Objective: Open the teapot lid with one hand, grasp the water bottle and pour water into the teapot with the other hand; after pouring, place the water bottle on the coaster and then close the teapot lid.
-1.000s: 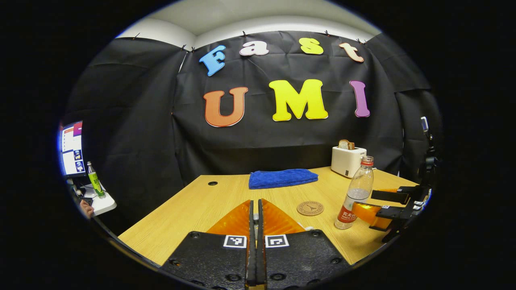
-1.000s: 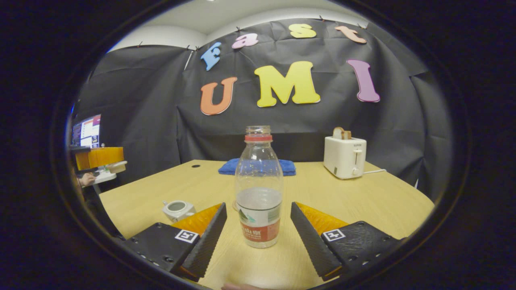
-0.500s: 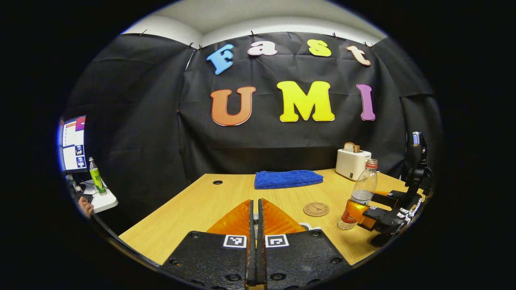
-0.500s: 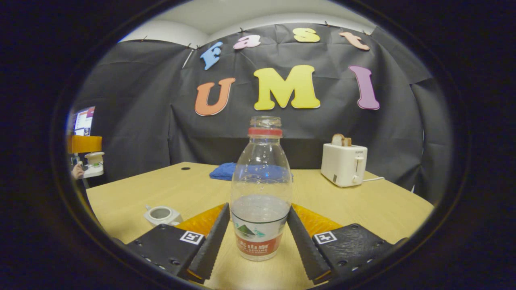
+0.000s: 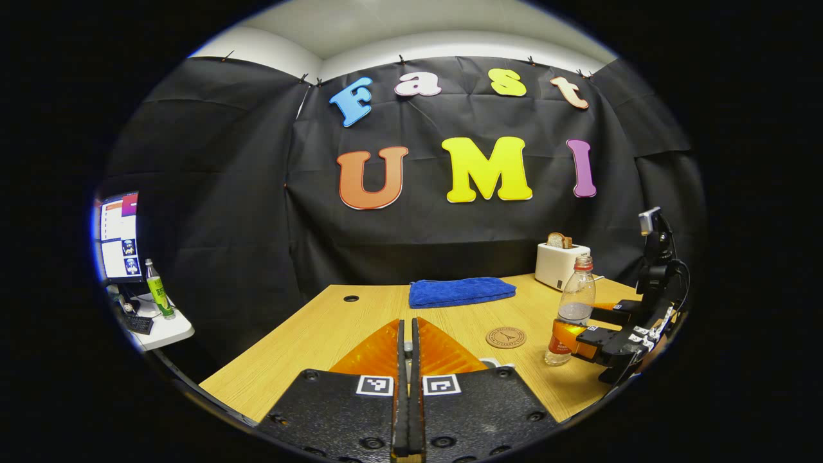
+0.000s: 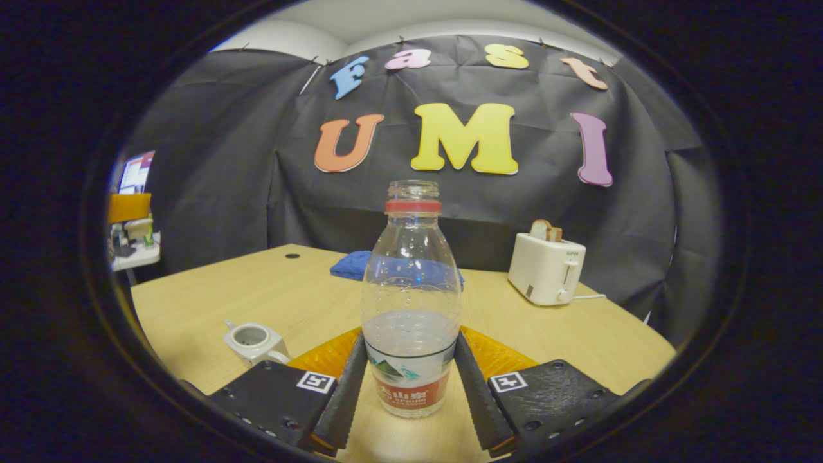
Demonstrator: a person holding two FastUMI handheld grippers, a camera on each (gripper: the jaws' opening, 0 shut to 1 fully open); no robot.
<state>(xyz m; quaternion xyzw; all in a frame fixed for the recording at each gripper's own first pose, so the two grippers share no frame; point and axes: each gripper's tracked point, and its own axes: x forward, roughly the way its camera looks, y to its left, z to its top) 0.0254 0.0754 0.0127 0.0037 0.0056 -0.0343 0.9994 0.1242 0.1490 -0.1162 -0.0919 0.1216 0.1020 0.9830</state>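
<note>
Two fingers of my left gripper [image 5: 405, 379] lie pressed flat together in the left gripper view, with something small and pale pinched at their tips that I cannot make out. I hold it above the near edge of the wooden table [image 5: 321, 331]. Taking the coaster [image 5: 505, 337] as my landmark: the water bottle [image 5: 569, 310] stands upright just to its right, uncapped and part full. My right gripper [image 5: 569, 334] reaches in from the right of the bottle and clasps its lower body. Behind the coaster lies a folded blue towel [image 5: 461, 291], and behind and to the right of it a white toaster [image 5: 558, 265] with toast in its slot. Just in front of the coaster, a sliver of white peeks over my left fingers.

In the right gripper view, my right gripper [image 6: 411, 379] is closed on the water bottle [image 6: 411, 302], both fingers pressing its labelled lower half, its base at the table [image 6: 257, 289]. The coaster is hidden behind the bottle here. The teapot [image 6: 254, 341] sits with its lid off to the left of the bottle, near my left finger. The blue towel [image 6: 350, 265] lies behind the bottle, and the toaster [image 6: 545, 268] stands to its right, farther back.
</note>
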